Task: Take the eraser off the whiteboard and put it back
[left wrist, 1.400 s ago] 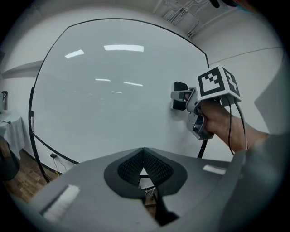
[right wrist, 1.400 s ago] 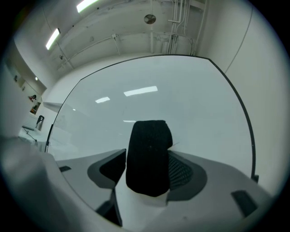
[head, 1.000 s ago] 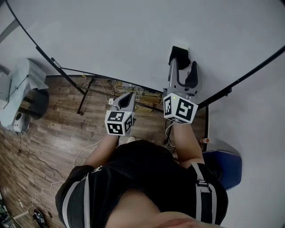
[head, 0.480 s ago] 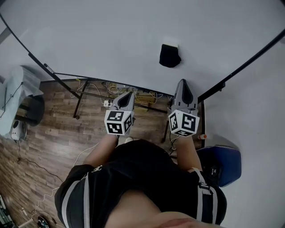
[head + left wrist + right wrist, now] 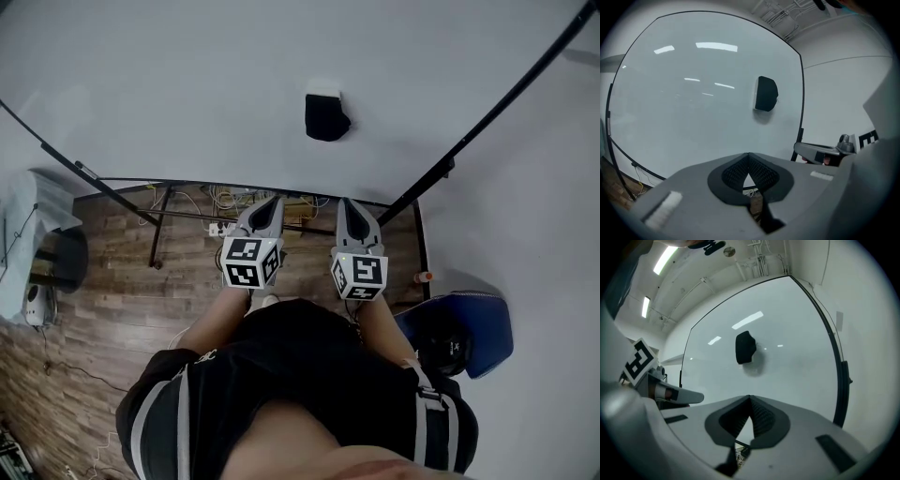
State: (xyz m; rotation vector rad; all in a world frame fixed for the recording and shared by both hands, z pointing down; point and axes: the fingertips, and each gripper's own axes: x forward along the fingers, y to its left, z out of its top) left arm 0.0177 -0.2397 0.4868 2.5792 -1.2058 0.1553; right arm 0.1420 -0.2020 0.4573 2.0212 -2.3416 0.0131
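Note:
The black eraser [image 5: 324, 116] sticks to the whiteboard [image 5: 187, 84], with nothing touching it. It also shows in the left gripper view [image 5: 765, 93] and in the right gripper view [image 5: 745, 347], above each pair of jaws. My left gripper [image 5: 267, 208] and right gripper [image 5: 351, 214] hang side by side below the board's lower edge, well short of the eraser. Both are shut and empty. The left gripper's tips [image 5: 748, 154] meet, and so do the right gripper's tips [image 5: 750, 398].
The board's black frame and stand legs [image 5: 159, 225] run over a wooden floor with cables [image 5: 234, 199]. A blue seat [image 5: 469, 337] stands at the right, a grey chair [image 5: 37, 244] at the left. A white wall [image 5: 544, 187] lies right of the board.
The right gripper was open around the eraser on the board. It has come away, shut, and dropped down beside the left gripper. The eraser stays on the board.

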